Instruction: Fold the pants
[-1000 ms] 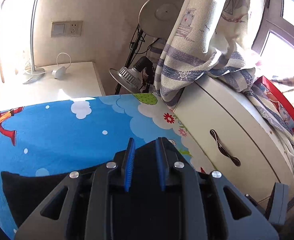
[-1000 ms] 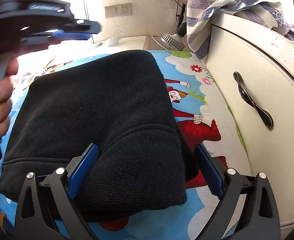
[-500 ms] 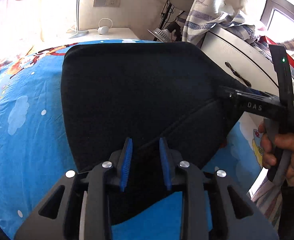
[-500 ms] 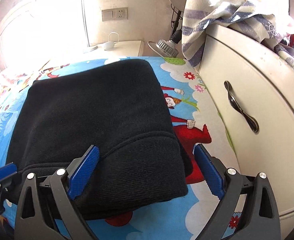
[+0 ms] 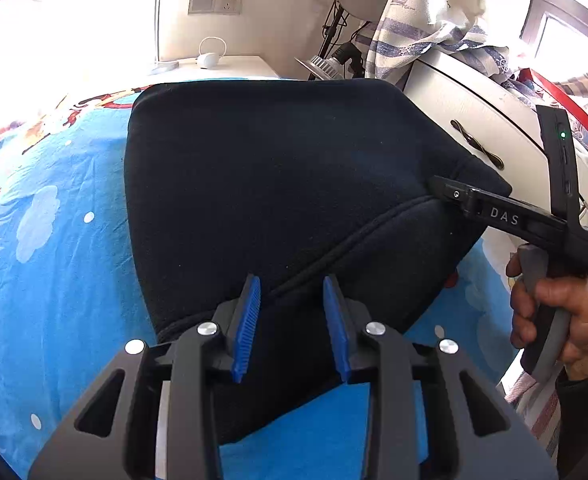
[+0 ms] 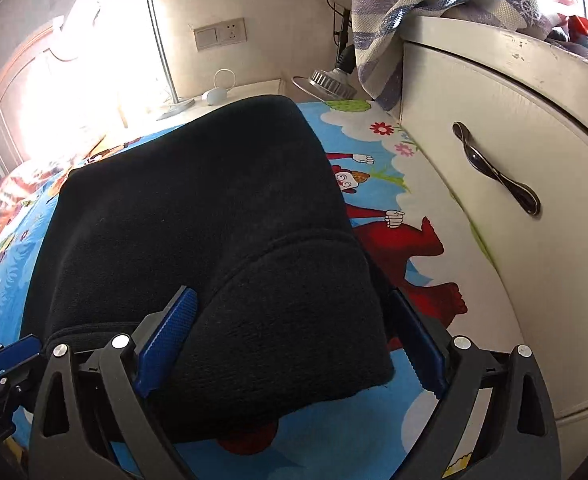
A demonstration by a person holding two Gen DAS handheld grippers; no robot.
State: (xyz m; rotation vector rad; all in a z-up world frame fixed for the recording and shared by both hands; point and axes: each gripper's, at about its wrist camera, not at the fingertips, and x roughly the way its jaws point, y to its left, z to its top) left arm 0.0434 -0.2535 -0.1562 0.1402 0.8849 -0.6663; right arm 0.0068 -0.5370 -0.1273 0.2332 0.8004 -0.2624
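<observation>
1. On the bed [image 6: 445, 364], right beside the white cabinet [image 6: 533, 168], the black pants [image 5: 278, 184] are lying in a thick folded pile on the blue cartoon sheet.
2. They are sitting flat and square, so the folding is looking nearly done to me.
3. Farther from the white cabinet, the left hand-held gripper [image 5: 292, 326] is pointing down at the near edge of the pants. Its jaws are opening and are only a little way apart. The folded edge is lying between the blue pads [image 5: 246, 332], but the pads are not squeezing it, so I think it is letting the cloth go.
4. Closer to the white cabinet, the right hand-held gripper [image 6: 294, 344] is standing wide, with one pad on each side of the near corner of the pants. It is not pinching the cloth. I think it is waiting there to steady or tidy that corner.
5. A person's hand [image 5: 553, 316] is gripping the handle of that right tool, next to the white cabinet.
</observation>
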